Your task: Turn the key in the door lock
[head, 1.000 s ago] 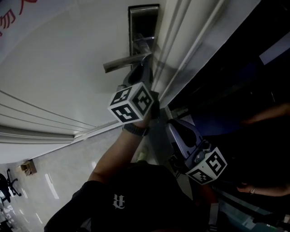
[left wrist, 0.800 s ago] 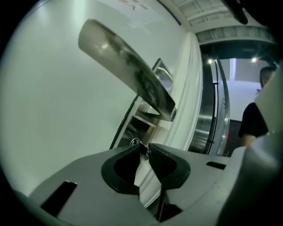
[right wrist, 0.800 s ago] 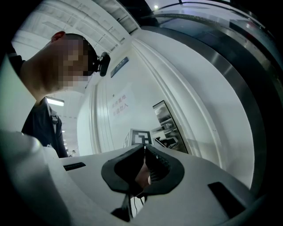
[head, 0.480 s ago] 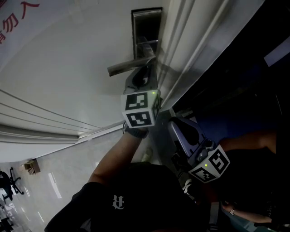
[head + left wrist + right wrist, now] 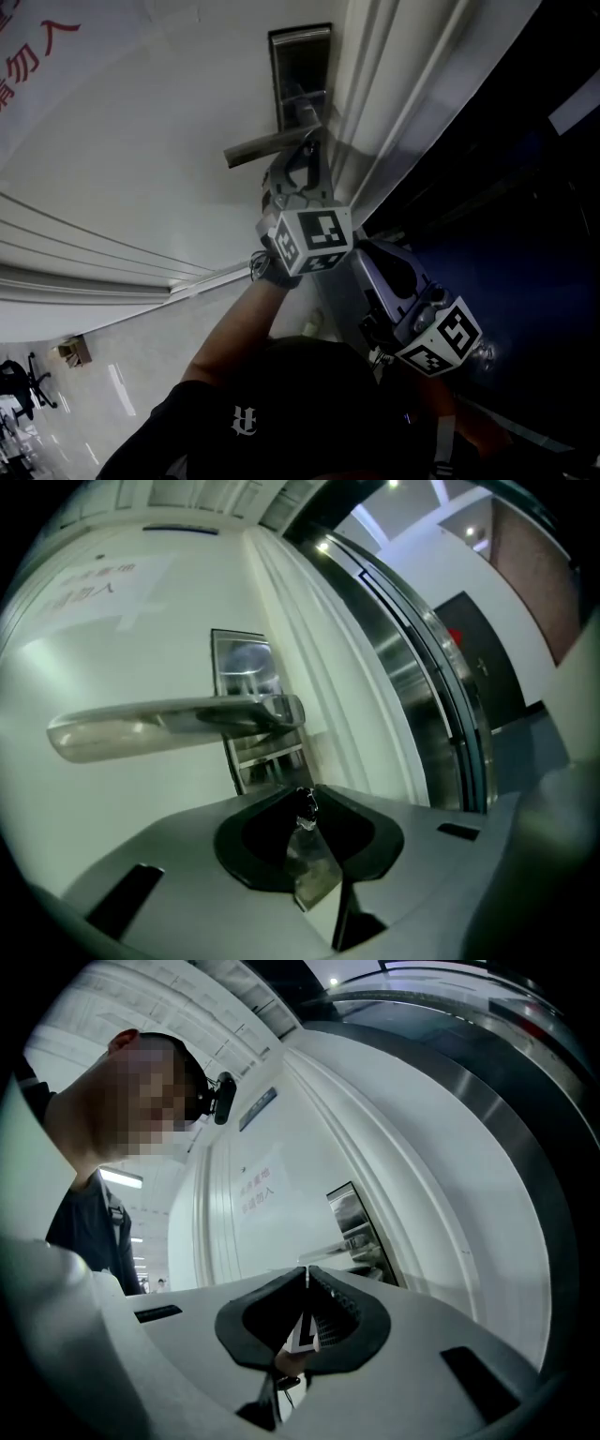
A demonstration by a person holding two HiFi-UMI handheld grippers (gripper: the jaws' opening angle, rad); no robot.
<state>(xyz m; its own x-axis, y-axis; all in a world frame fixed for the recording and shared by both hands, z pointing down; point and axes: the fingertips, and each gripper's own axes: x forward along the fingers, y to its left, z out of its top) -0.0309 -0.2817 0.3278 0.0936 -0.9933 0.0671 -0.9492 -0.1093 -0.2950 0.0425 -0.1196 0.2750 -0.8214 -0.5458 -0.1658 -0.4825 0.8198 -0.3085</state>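
Note:
A steel lock plate (image 5: pixel 300 70) with a lever handle (image 5: pixel 267 145) sits on the white door (image 5: pixel 141 141). My left gripper (image 5: pixel 302 161) reaches up just under the lever, its marker cube (image 5: pixel 307 241) below it. In the left gripper view the lock plate (image 5: pixel 246 696) and the lever handle (image 5: pixel 169 726) stand right ahead, and the left gripper (image 5: pixel 307 803) is shut on a small metal key (image 5: pixel 307 810) whose shiny end shows between the tips. My right gripper (image 5: pixel 375 264) hangs lower right, away from the lock; in its own view the right gripper (image 5: pixel 305 1277) is shut on nothing.
The white door frame mouldings (image 5: pixel 394 103) run diagonally right of the lock, with a dark opening (image 5: pixel 506 187) beyond. Glossy floor (image 5: pixel 122 366) lies at lower left. The person's forearm (image 5: pixel 234 328) leads to the left gripper. Red lettering (image 5: pixel 37 47) marks the door.
My left gripper has twisted about its own axis at the lock, its marker cube showing different faces and sliding lower right. The right gripper has barely moved.

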